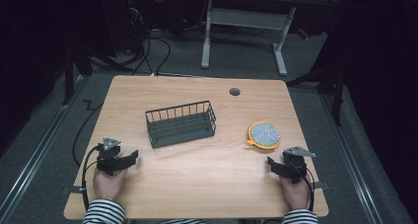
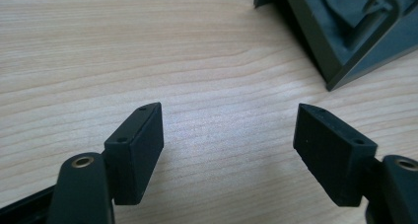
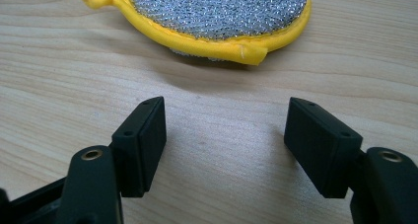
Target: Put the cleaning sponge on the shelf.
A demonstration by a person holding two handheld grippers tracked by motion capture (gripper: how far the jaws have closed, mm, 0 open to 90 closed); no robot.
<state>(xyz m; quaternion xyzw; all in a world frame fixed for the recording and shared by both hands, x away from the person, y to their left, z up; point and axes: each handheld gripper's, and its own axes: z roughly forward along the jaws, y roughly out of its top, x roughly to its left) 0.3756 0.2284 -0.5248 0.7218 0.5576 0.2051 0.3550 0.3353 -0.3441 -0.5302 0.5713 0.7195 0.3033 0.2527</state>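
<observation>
A dark wire basket (image 1: 181, 124) stands mid-table; its corner (image 2: 345, 31) fills the upper right of the left gripper view. A round scouring pad (image 1: 264, 135) with a yellow rim and a silvery top lies right of the basket and spreads across the top of the right gripper view (image 3: 217, 17). My left gripper (image 1: 132, 158) rests near the table's front left, held by a hand, and is open (image 2: 229, 135) over bare wood. My right gripper (image 1: 272, 164) sits at the front right, just short of the pad, open (image 3: 224, 130) with nothing between its jaws.
The wooden table (image 1: 197, 184) has a round cable hole (image 1: 234, 92) near its far edge. Cables (image 1: 81, 169) trail from the grippers over the front edge. Behind the table stand a white desk frame (image 1: 244, 31) and floor cables.
</observation>
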